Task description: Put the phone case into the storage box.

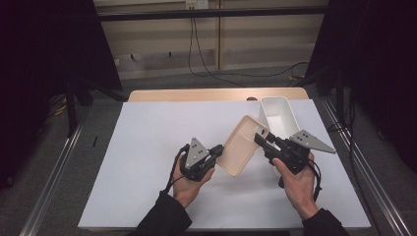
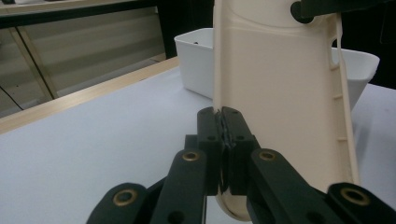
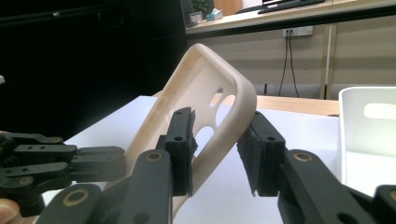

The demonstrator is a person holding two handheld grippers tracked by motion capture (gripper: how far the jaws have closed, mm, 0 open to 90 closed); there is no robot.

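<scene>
Gripping the beige phone case (image 1: 242, 145), the left hand-held gripper (image 1: 217, 150) hides its lower edge; the right hand-held gripper (image 1: 259, 138) straddles the top corner, contact unclear

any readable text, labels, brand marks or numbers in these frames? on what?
None readable.
Phone case: plain beige, no print or logo on the faces in view.
White bin: no label or marking on its walls.
Wall socket plate: possibly markings, too small and blurred to read.
Items on the far desk in the right gripper view: too blurred to read.
</scene>
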